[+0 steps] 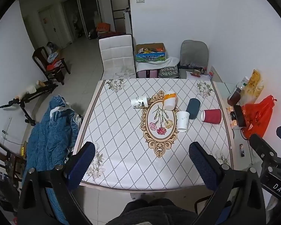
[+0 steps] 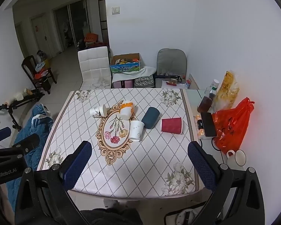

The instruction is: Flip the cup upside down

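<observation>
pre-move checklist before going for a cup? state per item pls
1. Left hand-held gripper open, empty: ok.
2. Right hand-held gripper open, empty: ok.
3. Both held back at the near edge of the table, touching no cup: ok.
4. Cups lying on their sides, reachable side-on: red cup, dark teal cup, plain white cup: ok.
5. Free space round each: white, teal and orange-patterned cup crowd together: not ok.
6. Cups empty inside: cannot tell.

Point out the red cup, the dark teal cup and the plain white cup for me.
red cup [image 2: 172,124]: right wrist view, ribbed side wall.
dark teal cup [image 2: 150,117]: right wrist view, side wall.
plain white cup [image 1: 182,121]: left wrist view, side wall.
</observation>
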Demonstrator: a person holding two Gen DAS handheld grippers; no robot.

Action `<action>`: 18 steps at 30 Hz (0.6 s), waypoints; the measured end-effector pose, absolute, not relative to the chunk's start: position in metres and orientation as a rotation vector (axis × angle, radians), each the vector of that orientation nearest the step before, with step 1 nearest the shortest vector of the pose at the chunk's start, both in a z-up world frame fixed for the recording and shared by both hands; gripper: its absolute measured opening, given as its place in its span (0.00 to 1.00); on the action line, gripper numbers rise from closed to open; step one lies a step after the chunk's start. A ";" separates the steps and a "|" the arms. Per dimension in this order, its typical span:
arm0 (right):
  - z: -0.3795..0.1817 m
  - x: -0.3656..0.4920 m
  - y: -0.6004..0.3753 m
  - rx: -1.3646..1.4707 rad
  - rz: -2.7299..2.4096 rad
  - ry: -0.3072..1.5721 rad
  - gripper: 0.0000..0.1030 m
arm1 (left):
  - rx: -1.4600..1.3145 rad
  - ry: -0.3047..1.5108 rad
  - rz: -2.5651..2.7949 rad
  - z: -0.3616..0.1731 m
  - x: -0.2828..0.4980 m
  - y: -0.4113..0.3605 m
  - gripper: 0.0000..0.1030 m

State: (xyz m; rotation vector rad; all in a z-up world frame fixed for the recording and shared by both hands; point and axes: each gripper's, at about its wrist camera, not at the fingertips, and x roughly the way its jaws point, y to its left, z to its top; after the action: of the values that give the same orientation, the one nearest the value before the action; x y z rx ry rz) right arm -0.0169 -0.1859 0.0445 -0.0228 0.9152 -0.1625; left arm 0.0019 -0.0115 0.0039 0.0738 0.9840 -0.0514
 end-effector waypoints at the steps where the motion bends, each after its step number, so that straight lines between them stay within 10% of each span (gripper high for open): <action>1: 0.045 -0.019 -0.186 -0.023 -0.164 0.915 1.00 | 0.073 0.983 -0.053 0.004 0.001 -0.011 1.00; 18: 0.053 -0.023 -0.188 -0.024 -0.162 0.911 1.00 | 0.071 0.977 -0.052 0.012 0.001 -0.017 1.00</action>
State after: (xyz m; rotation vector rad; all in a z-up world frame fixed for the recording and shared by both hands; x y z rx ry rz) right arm -0.0227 -0.1877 0.0529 -0.0243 0.9107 -0.1621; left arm 0.0006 -0.0169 0.0116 0.0711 0.9767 -0.0518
